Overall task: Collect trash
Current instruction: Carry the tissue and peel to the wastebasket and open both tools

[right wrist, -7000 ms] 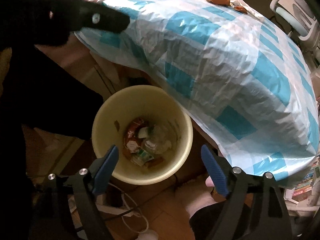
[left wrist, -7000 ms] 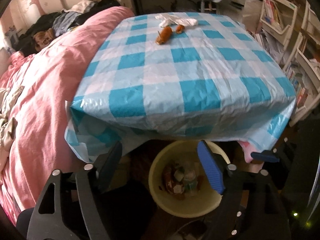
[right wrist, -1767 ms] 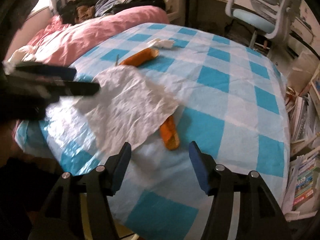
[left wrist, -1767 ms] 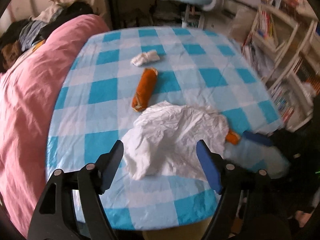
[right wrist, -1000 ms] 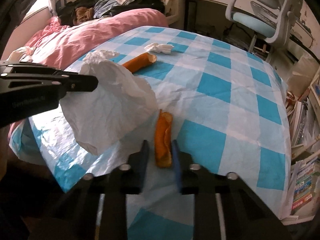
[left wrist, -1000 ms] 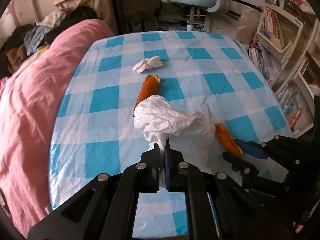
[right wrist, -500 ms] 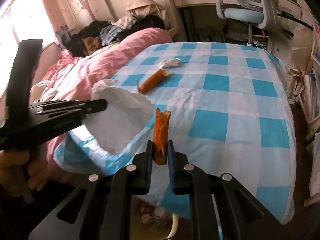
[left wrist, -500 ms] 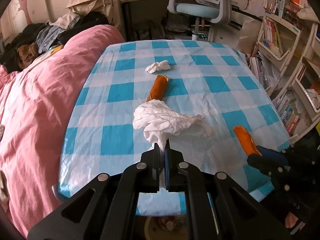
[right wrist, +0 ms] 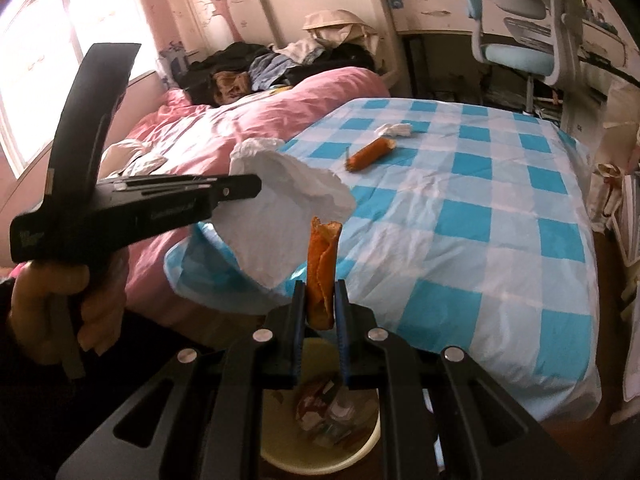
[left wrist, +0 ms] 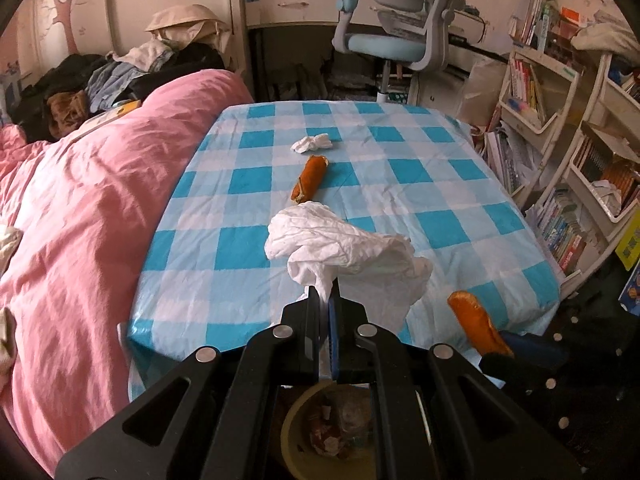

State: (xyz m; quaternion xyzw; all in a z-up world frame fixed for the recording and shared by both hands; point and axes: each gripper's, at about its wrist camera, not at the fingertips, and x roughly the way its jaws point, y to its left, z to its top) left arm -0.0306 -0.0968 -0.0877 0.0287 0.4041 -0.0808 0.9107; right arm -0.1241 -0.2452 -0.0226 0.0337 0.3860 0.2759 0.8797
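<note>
Left gripper jaws pinch tissue; right gripper jaws clamp peel. Best: centre both over bin below near desk edge, then release.

The yellow bin under the desk was largely masked by the left gripper in the left wrist view, its contents too jumbled to identify. The right gripper covered the lower end of the orange peel (clamped between the pads). The white tissue hid part of the checked cloth behind it.
</note>
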